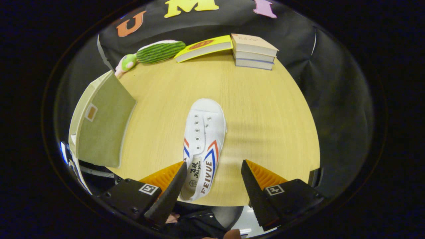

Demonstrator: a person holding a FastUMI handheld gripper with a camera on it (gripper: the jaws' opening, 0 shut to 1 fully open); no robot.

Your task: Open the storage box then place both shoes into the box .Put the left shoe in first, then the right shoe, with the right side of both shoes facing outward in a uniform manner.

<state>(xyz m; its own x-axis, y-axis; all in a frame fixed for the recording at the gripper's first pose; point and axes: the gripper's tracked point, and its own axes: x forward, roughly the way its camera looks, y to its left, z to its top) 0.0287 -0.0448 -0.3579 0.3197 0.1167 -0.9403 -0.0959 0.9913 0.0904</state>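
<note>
Tongs (212,181): jaws spread wide, gripping nothing, hanging over the near edge of the table (265,109).
Shoe (203,146): white sneaker lying flat on the table, heel end between the fingers and close against the left finger, toe pointing away beyond them.
Long axis: runs nearly straight ahead from the tongs, leaning slightly right.
Storage box (103,122): left of the shoe, well apart, at the table's left edge.
Next move, likely: lower and close across the heel.
</note>
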